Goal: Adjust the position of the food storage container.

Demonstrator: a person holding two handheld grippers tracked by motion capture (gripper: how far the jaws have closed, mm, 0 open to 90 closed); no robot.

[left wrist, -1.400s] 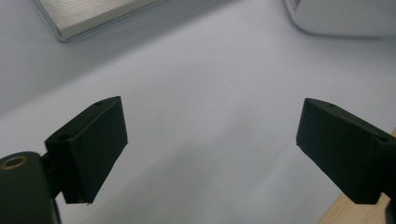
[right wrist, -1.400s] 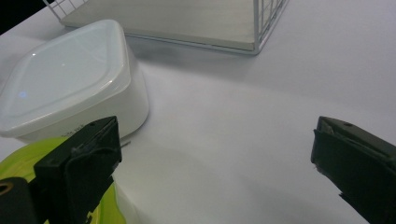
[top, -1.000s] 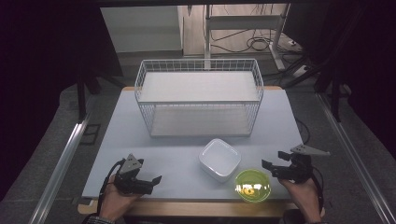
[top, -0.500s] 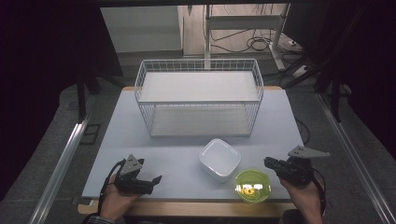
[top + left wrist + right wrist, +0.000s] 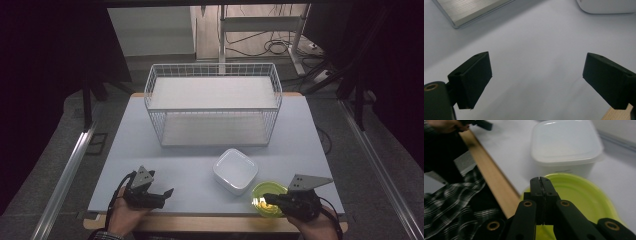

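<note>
Open table (image 5: 190, 165) before wire basket (image 5: 213, 105).

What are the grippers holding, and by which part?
Left gripper: open, nothing held. Right gripper: shut over the green plate's near rim; actual pinch cannot be told.

Table (image 5: 125, 150) bears wire basket (image 5: 214, 102), white container (image 5: 235, 170), yellow-green plate (image 5: 260, 195).

one basket (image 5: 213, 107), two bowls (image 5: 235, 170)
</note>
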